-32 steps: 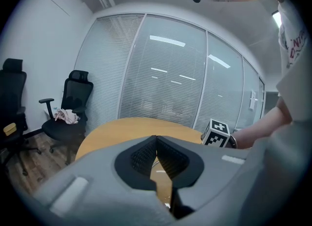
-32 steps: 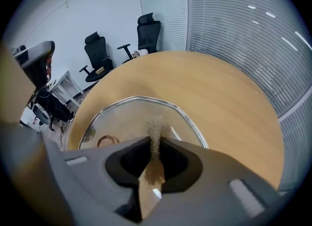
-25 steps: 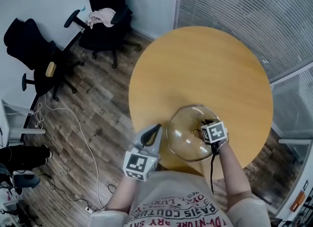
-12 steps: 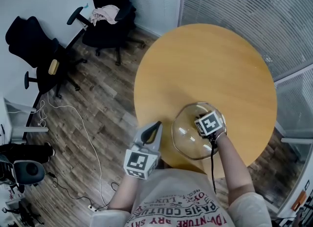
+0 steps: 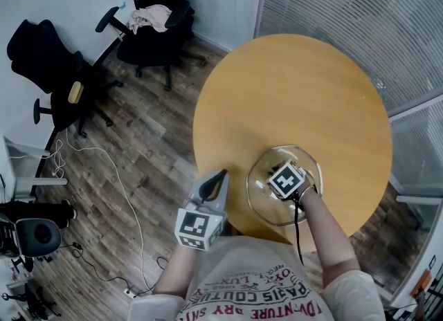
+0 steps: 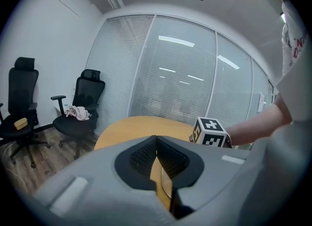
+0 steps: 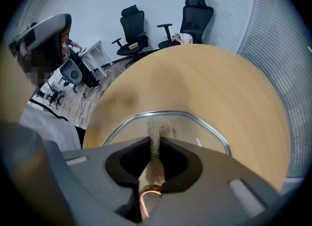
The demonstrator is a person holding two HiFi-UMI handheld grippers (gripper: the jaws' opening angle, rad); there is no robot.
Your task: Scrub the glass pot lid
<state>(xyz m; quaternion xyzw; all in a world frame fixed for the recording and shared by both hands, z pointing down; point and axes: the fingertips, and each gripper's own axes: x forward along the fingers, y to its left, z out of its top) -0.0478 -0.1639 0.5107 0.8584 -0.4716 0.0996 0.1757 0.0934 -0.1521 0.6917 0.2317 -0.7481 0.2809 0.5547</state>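
Glass, round and steel-rimmed, the pot lid [image 5: 266, 205] lay on the round wooden table [image 5: 291, 91] near its edge. The right gripper [image 7: 155, 141], clamped on a tan fibrous scrubber [image 7: 157, 127], was over it; the left gripper [image 6: 156, 141], closed and empty, hung beside. Steadying the rim and pressing evenly would likely serve best

My right tongs [image 7: 155, 140] hid the near rim of the glass lid [image 7: 196, 130], and the tan wad [image 7: 157, 125] they pinched looked blurred. Overhead, they covered the lid's middle.
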